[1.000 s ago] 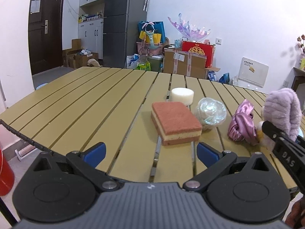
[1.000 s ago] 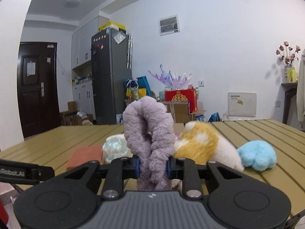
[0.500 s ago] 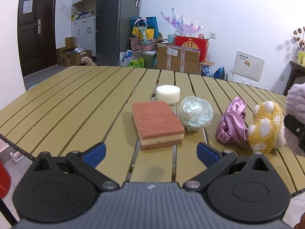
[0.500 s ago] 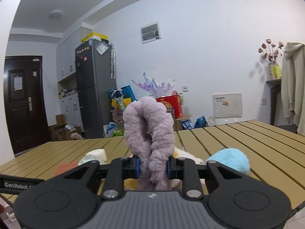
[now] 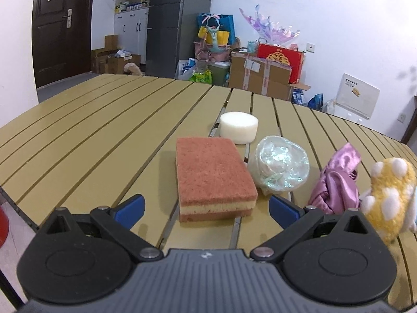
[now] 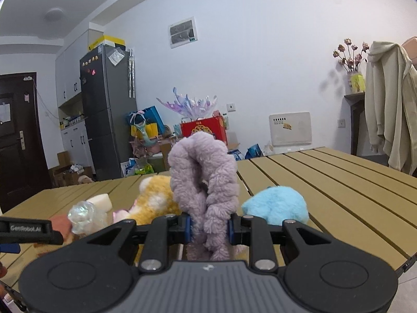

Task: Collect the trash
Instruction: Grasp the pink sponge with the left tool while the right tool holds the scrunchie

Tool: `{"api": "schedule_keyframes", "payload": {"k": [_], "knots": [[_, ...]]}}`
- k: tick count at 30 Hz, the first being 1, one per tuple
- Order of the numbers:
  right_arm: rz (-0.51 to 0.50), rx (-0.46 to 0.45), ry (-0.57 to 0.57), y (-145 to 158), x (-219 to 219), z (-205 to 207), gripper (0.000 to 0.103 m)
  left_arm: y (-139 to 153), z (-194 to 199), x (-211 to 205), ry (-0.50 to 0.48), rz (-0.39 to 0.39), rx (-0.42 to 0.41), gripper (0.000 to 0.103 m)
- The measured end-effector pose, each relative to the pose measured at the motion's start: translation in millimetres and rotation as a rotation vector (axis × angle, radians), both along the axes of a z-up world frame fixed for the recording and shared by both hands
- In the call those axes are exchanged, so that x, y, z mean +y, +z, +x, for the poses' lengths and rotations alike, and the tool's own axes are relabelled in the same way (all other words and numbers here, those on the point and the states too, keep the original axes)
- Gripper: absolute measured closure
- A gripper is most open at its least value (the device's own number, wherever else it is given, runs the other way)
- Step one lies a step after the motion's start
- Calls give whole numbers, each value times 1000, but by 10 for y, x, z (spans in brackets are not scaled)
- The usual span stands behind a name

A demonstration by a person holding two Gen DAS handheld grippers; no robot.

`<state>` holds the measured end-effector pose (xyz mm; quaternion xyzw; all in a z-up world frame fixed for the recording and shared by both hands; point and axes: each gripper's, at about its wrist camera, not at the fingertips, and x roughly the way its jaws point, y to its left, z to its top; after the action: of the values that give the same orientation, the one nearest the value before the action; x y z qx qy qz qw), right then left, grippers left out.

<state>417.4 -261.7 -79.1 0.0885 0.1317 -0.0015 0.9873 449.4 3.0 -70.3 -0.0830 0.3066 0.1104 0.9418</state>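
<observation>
We see a slatted tan surface (image 5: 99, 140) filling most of the left wrist view, with a fridge (image 5: 172, 20), a dark door (image 5: 60, 26) and stacked cardboard boxes (image 5: 260, 78) against the white wall behind it. On the surface, a pink-topped sponge (image 5: 212, 177) lies closest, flat, straight ahead of the left hand-held gripper (image 5: 206, 208). Its blue-tipped fingers (image 5: 130, 207) stand spread wide and hold nothing, one on either side of the sponge's near end, not touching it. Just right of the sponge we find a crumpled clear plastic cup (image 5: 280, 170), lying on its side and close against the sponge's corner. Behind both sits a white foam puck (image 5: 238, 127). Further right come a pink satin scrunchie (image 5: 336, 182) and a yellow plush toy (image 5: 388, 195) with white spots, the two touching.

From the right wrist view we see the right hand-held gripper (image 6: 208, 228) pressed together on a lilac plush scrunchie (image 6: 203, 182), pinching its lower part so that the loop stands upright above the fingers, held up off the surface. Behind it on the surface rest the yellow toy (image 6: 156, 195) to the left and a blue plush ball (image 6: 276, 206) to the right. The cup (image 6: 83, 215) and the puck (image 6: 100, 200) show at far left, beside the edge of the left hand-held gripper's black body. A beige jacket (image 6: 385, 109) hangs at the far right.
</observation>
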Motion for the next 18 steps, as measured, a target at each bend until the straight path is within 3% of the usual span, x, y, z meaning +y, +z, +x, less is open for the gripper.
{"api": "schedule_keyframes", "payload": {"k": [11,15,16,18], "knots": [[-13,32,31,-128,66,107,79,-101,291,91,34,-52,37,0],[-14,31,42,-133,95,121,79,-127,316,73,16,-31,27,1],[-11,30,45,-135,100,123,79,-129,313,68,12,-26,23,2],[-11,29,54,-140,99,116,79,-132,293,60,14,-7,21,23]]}}
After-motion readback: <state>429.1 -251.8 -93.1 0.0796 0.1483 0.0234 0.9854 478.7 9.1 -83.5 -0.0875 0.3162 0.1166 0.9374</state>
